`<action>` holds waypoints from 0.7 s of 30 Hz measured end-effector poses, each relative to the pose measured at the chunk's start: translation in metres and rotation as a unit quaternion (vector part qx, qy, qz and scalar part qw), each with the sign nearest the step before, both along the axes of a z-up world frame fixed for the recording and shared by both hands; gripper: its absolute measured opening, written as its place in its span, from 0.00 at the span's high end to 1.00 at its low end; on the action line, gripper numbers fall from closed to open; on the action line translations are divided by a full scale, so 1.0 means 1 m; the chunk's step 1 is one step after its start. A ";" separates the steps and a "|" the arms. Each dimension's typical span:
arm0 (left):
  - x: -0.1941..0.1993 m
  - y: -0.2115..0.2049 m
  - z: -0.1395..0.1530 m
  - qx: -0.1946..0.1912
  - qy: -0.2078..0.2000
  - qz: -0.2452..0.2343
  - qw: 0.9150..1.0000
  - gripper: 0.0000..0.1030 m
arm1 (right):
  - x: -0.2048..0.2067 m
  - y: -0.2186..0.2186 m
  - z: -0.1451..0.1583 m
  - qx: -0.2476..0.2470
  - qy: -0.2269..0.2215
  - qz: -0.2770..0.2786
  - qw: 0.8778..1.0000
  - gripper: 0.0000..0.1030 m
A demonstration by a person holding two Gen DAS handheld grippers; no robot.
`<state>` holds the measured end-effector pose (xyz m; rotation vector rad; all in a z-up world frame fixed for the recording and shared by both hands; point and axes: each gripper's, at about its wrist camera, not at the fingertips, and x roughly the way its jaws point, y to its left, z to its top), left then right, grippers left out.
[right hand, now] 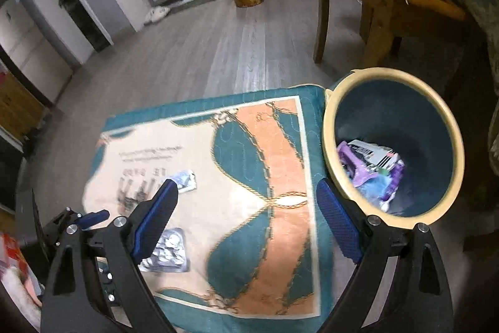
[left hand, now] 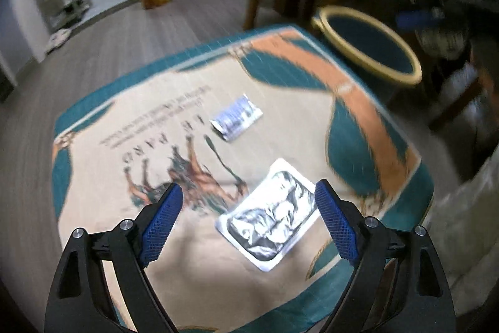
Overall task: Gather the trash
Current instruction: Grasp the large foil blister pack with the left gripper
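Left gripper above rug, fingers apart, holding nothing. Foil pack on rug, between the fingers in view. Small wrapper on rug, farther in. Right gripper over rug near bin, fingers apart, holding nothing. Bin beside rug corner, trash inside.

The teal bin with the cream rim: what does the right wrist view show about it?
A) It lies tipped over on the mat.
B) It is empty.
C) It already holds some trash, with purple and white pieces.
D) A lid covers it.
C: the right wrist view looks down into the open, upright bin, and purple and white trash lies at its bottom.
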<state>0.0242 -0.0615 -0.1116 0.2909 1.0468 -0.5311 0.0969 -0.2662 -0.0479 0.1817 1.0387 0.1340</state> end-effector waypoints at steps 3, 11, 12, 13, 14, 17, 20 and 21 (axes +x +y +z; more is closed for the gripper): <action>-0.003 -0.011 -0.017 0.018 0.023 -0.038 0.999 0.12 | 0.004 0.000 -0.004 -0.002 0.004 -0.001 1.000 0.14; -0.001 -0.031 -0.051 0.076 0.053 -0.092 0.991 0.12 | 0.013 0.000 -0.014 0.003 0.017 0.009 1.000 0.14; -0.001 -0.033 -0.055 0.083 0.055 -0.098 0.990 0.12 | 0.015 0.000 -0.016 0.002 0.019 0.011 1.000 0.14; 0.000 -0.035 -0.059 0.092 0.058 -0.101 0.989 0.12 | 0.016 0.000 -0.017 0.003 0.021 0.012 1.000 0.14; 0.001 -0.036 -0.061 0.090 0.060 -0.098 0.989 0.10 | 0.018 0.000 -0.018 0.005 0.024 0.012 1.000 0.14; 0.010 -0.037 -0.061 0.080 0.076 -0.080 0.991 0.12 | 0.024 0.002 -0.022 0.008 0.030 0.013 0.999 0.14; 0.015 -0.037 -0.059 0.072 0.081 -0.075 0.991 0.24 | 0.030 0.004 -0.026 0.008 0.036 0.015 0.999 0.14; 0.016 -0.037 -0.057 0.073 0.078 -0.074 0.992 0.30 | 0.032 0.005 -0.028 0.007 0.037 0.015 0.999 0.14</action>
